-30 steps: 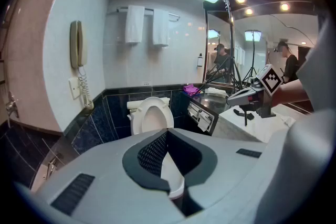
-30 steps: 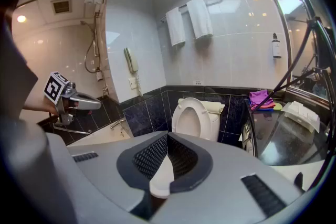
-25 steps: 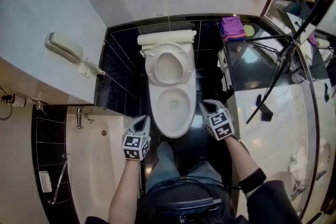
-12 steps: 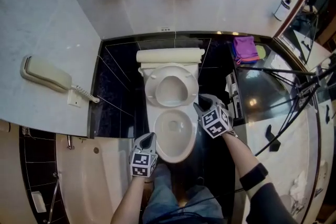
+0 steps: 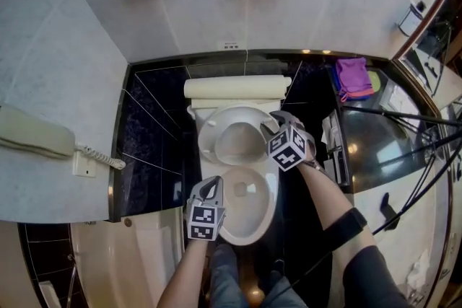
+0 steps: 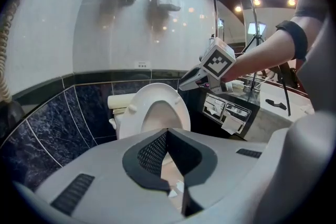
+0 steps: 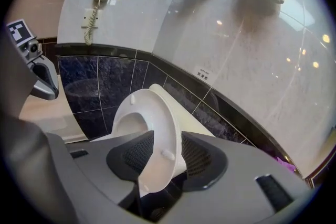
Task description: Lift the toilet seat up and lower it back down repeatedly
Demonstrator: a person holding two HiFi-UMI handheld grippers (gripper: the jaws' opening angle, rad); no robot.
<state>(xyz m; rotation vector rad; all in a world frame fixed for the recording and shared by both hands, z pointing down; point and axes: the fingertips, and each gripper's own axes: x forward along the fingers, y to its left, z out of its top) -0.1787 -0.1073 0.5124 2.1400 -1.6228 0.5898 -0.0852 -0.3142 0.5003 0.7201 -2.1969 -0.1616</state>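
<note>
Right tool (image 5: pixel 269 122) just opened, jaws wide around raised toilet seat (image 7: pixel 157 123) rim, left tool (image 5: pixel 214 184) closed, empty

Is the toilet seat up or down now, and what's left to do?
Done: the toilet seat stands raised. In hand: its rim sits between the jaws of the right gripper, which have just been opening. Left: lowering it onto the bowl, then more lifts. The left gripper is shut and empty.
</note>
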